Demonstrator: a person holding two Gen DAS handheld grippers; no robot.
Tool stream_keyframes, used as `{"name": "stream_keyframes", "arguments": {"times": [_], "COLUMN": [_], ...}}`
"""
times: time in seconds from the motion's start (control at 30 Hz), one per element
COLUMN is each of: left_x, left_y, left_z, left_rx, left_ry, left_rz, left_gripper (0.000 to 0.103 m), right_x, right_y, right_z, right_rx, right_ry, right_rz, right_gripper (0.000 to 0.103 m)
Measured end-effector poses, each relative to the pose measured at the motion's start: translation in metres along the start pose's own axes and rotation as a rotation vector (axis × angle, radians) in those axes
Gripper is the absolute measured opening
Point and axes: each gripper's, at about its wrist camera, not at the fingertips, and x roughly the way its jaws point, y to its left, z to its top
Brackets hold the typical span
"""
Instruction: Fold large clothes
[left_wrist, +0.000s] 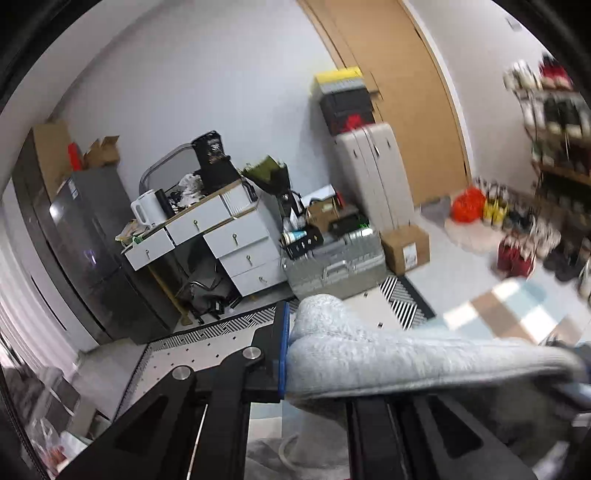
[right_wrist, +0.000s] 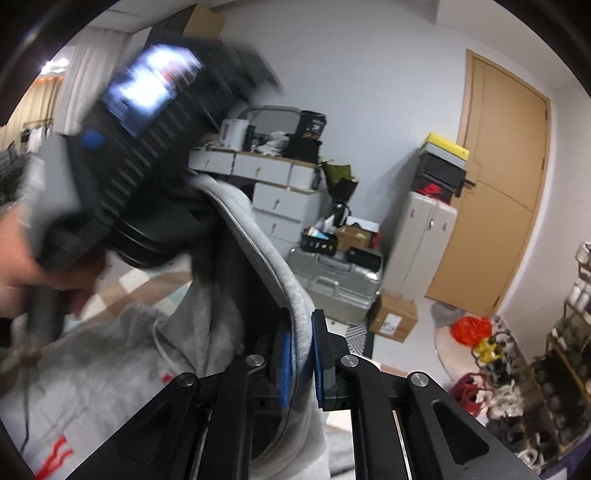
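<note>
The grey hoodie (right_wrist: 258, 236) hangs lifted between the two grippers, its body with red print sagging toward the lower left of the right wrist view; a white drawstring trails down it. The right gripper (right_wrist: 301, 354) has the garment's ribbed edge between its blue pads, jaws narrow around the cloth, apparently pinching it, though the grip looks light. The left gripper (left_wrist: 291, 354) is clamped on a bunched fold of the same grey fabric; only its left blue pad is visible, the other hidden by cloth. In the right wrist view the left gripper appears blurred at upper left, carried by a hand (right_wrist: 22, 258). Behind stand a white drawer unit (left_wrist: 236, 236), a silver suitcase (left_wrist: 336, 262) and a cardboard box (left_wrist: 404, 249) on the floor.
</note>
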Motion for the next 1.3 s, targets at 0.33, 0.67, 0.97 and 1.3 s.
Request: {"name": "stream_keyframes", "arguments": {"times": [0.33,0.67,0.97,1.3], "left_x": [-0.013,0.0,-0.052,-0.086], "left_y": [0.039,0.032,0.059,0.017], "left_z": [0.001,-0.007,-0.049,-0.168], "left_rx": [-0.142,-0.184,-0.336,-0.246], "left_ry": [-0.001,-0.007,-0.045,0.203], "left_rz": [-0.077,-0.077,-0.225,-0.438], "left_gripper": [0.004,0.004,0.004,0.004], "right_x": [0.041,-0.001,-0.085,-0.126], "right_y": [-0.008,-0.032,-0.002,0.055], "right_z": [-0.004,0.072,0.028,-0.131], "right_rx": [0.207,0.057,0.018,0.071], "right_ry": [0.188,-0.09,-0.205,0.077], "right_rz": [0.036,-0.286,-0.074,0.171], "right_gripper": [0.014,0.008,0.008,0.008]}}
